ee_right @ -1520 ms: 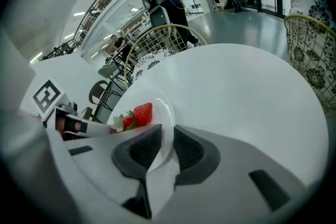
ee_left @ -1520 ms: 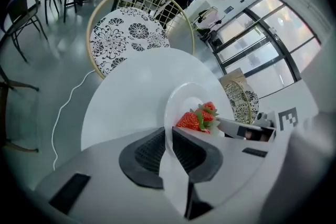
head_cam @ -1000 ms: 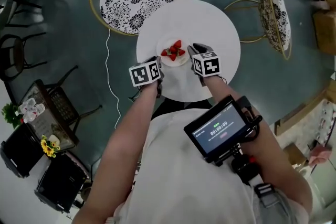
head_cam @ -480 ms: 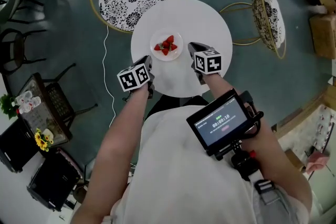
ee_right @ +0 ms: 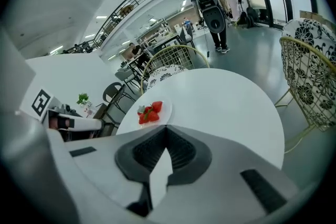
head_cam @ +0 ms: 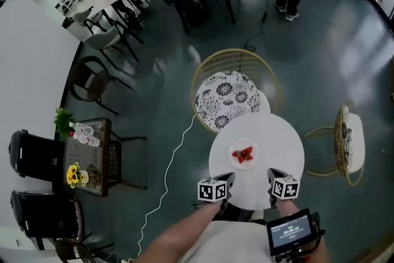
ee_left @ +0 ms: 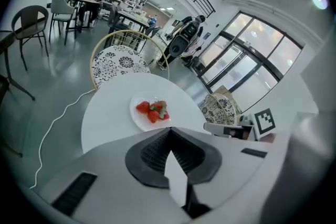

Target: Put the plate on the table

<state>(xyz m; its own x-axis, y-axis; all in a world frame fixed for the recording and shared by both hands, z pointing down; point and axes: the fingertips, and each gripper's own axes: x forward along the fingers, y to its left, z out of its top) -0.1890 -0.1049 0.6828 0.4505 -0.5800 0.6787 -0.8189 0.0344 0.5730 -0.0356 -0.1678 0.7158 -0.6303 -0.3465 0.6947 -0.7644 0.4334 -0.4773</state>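
A white plate [head_cam: 243, 155] with red strawberries rests on the round white table [head_cam: 277, 138], a little left of its middle. Nothing touches the plate. My left gripper [head_cam: 228, 179] sits at the table's near edge, left of the plate and shut on nothing. My right gripper [head_cam: 273, 174] is at the near edge to the right, also shut and empty. The left gripper view has the plate [ee_left: 151, 111] just beyond my left gripper [ee_left: 169, 131] on the table [ee_left: 105, 113]. From the right gripper view the plate [ee_right: 150, 113] lies ahead and to the left of my right gripper [ee_right: 167, 127].
A gold wire chair with a patterned cushion [head_cam: 229, 98] stands behind the table, and another one [head_cam: 348, 145] to its right. A white cable [head_cam: 169, 175] runs over the floor at the left. A small side table with flowers [head_cam: 89, 154] and black chairs stand further left.
Both grippers have drawn back from the plate's sides to the table's near edge. The plate stays on the table. The head view has risen and now takes in much more of the room.
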